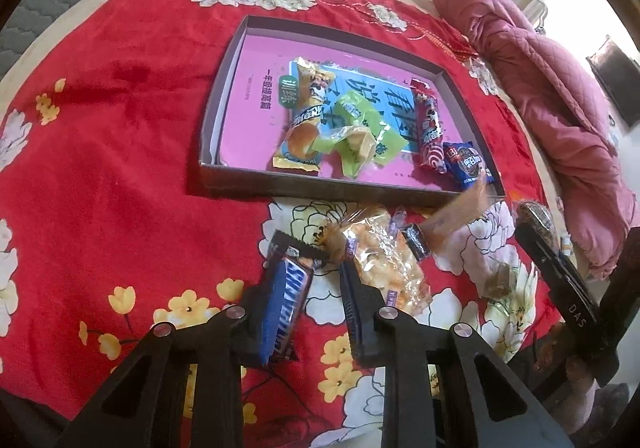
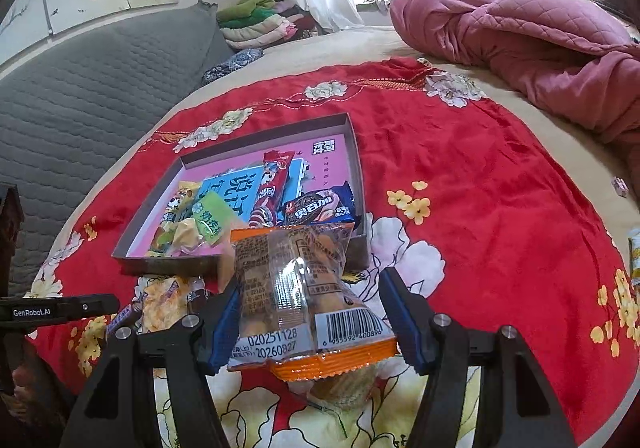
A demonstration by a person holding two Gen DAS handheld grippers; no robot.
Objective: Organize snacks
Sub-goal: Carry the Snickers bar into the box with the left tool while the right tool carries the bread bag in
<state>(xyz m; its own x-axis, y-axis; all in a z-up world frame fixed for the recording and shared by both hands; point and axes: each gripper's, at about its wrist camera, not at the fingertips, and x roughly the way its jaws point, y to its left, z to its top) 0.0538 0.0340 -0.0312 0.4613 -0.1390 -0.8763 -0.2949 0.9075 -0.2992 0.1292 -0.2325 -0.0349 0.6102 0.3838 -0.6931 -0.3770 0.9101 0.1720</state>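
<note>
A shallow grey box (image 1: 320, 187) with a pink floor lies on the red flowered cloth. It holds a yellow bread packet (image 1: 306, 115), green packets (image 1: 356, 131), a red roll (image 1: 430, 127) and a blue cookie pack (image 1: 464, 163). My left gripper (image 1: 308, 284) is shut on a blue Snickers bar (image 1: 286, 304), which leans against the left finger just above the cloth. My right gripper (image 2: 310, 280) is shut on an orange-edged clear snack packet (image 2: 292, 256), held in front of the box's (image 2: 168, 260) near wall. That packet shows blurred in the left wrist view.
A clear bag of yellow crackers (image 1: 384, 264) and a small dark candy (image 1: 416, 242) lie on the cloth before the box. A pink quilt (image 2: 540, 47) is heaped at the right. A grey padded headboard (image 2: 100, 95) is at the left, with folded clothes (image 2: 260, 23) behind.
</note>
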